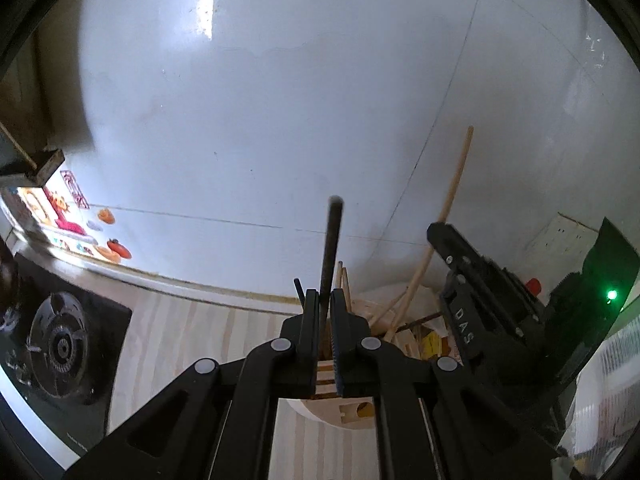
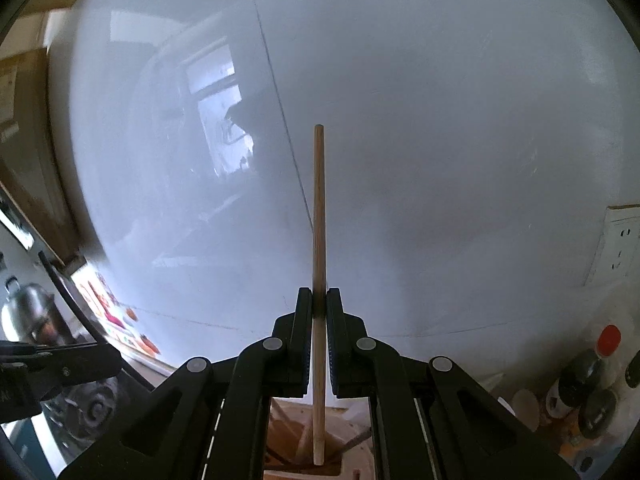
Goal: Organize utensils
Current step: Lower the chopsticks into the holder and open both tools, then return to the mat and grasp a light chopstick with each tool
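Utensils: we see two slim sticks, one in each gripper, and more standing in a pale holder below them.
Black gas burner (image 1: 60,346): at the far left of the left wrist view we find it set in a dark glass hob on a pale, striped wooden counter (image 1: 192,344).
Coloured fruit stickers (image 1: 114,248): we see them low on the white tiled wall (image 1: 280,120) behind the hob.
Left gripper (image 1: 325,300): its black jaws are all but closed, and we see them pinched on a thin dark chopstick (image 1: 331,248).
Dark chopstick: it rises upright from between the pads, its blunt tip against the white wall.
Round pale utensil holder (image 1: 352,412): we see it on the counter directly under the left gripper; several light wooden sticks lean out of it to the right.
Right gripper (image 2: 319,300): its jaws are nearly closed too, clamped on a long, round, light wooden chopstick (image 2: 319,208).
Light wooden chopstick: we see it run straight up past the fingertips towards the wall; its lower end hangs over the holder's open wooden compartments (image 2: 292,440), and whether it touches them we cannot tell.
White wall socket (image 2: 618,244): on the wall at the right edge of the right wrist view.
Dark bottles (image 2: 588,384): we see them grouped at the lower right, one with a red cap.
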A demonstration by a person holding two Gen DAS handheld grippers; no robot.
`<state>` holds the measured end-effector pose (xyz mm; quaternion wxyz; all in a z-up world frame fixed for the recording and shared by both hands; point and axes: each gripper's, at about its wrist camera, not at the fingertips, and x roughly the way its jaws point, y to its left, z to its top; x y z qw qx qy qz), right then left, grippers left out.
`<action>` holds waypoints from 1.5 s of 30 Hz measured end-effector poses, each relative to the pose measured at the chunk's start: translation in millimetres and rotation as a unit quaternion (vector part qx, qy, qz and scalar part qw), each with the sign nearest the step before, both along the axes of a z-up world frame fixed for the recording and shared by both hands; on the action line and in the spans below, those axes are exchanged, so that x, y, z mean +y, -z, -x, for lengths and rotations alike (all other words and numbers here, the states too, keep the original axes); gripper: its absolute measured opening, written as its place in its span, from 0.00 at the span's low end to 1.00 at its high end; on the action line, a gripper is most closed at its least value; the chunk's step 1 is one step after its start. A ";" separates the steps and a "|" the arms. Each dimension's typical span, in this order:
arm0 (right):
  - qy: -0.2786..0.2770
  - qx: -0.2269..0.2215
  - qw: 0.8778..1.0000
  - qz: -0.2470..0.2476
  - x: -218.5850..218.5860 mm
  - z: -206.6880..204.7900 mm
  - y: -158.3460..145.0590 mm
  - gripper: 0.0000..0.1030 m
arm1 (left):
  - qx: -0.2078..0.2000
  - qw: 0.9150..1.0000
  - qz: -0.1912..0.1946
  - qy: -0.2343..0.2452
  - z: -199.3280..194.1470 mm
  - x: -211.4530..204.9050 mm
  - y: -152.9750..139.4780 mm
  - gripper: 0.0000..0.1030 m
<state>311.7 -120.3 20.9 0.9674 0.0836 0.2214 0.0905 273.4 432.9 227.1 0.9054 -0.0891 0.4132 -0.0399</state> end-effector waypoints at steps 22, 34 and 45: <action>0.080 0.115 0.990 -0.009 -95.2 138.5 11.1 0.77 | -0.017 0.993 -0.089 -0.079 109.4 2.9 32.5 1.00; 0.168 0.294 0.941 -0.016 -200.9 218.5 141.9 0.84 | 0.115 0.986 -0.119 0.015 132.4 -102.2 167.0 1.00; 0.130 0.446 0.886 -0.016 -222.4 230.5 274.7 0.53 | 0.219 0.957 -0.176 0.071 134.2 -171.3 261.8 1.00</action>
